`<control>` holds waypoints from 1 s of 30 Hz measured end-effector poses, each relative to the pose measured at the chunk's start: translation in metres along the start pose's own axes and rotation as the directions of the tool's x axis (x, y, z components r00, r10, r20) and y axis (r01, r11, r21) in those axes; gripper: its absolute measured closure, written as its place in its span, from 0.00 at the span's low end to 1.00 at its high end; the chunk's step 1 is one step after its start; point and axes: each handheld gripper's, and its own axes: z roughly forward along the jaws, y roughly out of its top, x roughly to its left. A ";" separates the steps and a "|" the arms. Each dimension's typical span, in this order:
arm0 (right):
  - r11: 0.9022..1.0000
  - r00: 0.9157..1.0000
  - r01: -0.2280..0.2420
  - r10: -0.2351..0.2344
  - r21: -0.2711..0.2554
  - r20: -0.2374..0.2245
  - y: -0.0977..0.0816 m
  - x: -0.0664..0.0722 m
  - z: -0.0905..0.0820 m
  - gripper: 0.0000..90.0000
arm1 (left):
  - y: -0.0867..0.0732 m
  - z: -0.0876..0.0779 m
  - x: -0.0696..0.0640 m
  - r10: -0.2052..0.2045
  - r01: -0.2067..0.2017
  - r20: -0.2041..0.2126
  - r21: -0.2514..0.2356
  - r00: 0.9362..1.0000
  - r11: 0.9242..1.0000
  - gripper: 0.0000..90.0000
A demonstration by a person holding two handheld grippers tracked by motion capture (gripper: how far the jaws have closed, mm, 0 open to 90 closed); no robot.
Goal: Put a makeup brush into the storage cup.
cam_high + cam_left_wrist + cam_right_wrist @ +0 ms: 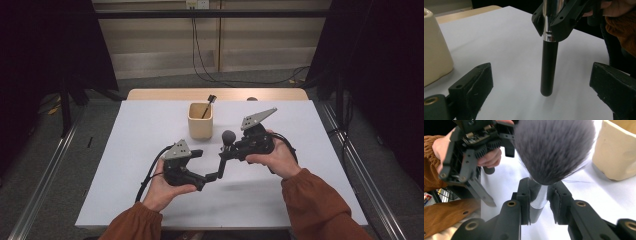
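A makeup brush [226, 150] with a fluffy grey head [554, 147], a silver ferrule and a black handle [547, 70] stands upright above the white table. My right gripper [232, 151] is shut on it at the ferrule [539, 195], just under the head. The left gripper [205, 165] sits lower and to the left, with its jaws open wide. The handle's lower end hangs between those jaws [541, 75] and touches neither. A beige cup [200, 122] stands behind the grippers with another dark brush [207, 106] leaning in it.
A white sheet [150, 190] covers the table, and a wooden strip [170, 94] shows at its far edge. The cup [434, 57] stands close to the left jaw in the left gripper view. Metal rails run along both sides of the table.
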 end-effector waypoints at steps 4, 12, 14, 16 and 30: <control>1.000 1.000 -0.002 0.002 -0.005 -0.010 0.000 0.001 0.002 0.80 | -0.001 0.003 0.000 -0.001 0.001 0.011 0.006 1.000 1.000 0.05; 1.000 1.000 0.005 -0.005 -0.006 -0.017 0.002 0.004 0.007 0.80 | 0.001 0.008 -0.002 0.015 -0.015 0.029 -0.002 0.999 1.000 0.12; 1.000 1.000 0.006 -0.006 -0.006 -0.017 0.003 0.005 0.008 0.80 | 0.001 0.010 -0.002 0.009 -0.009 0.036 -0.001 0.999 1.000 0.17; 1.000 1.000 0.010 -0.010 -0.008 -0.018 0.003 0.006 0.010 0.80 | 0.001 0.012 -0.002 0.011 -0.011 0.036 0.000 0.999 1.000 0.19; 1.000 0.999 0.017 -0.017 -0.024 -0.030 0.005 0.009 0.015 0.80 | 0.001 0.011 -0.005 0.045 -0.044 0.040 -0.039 0.998 0.998 0.53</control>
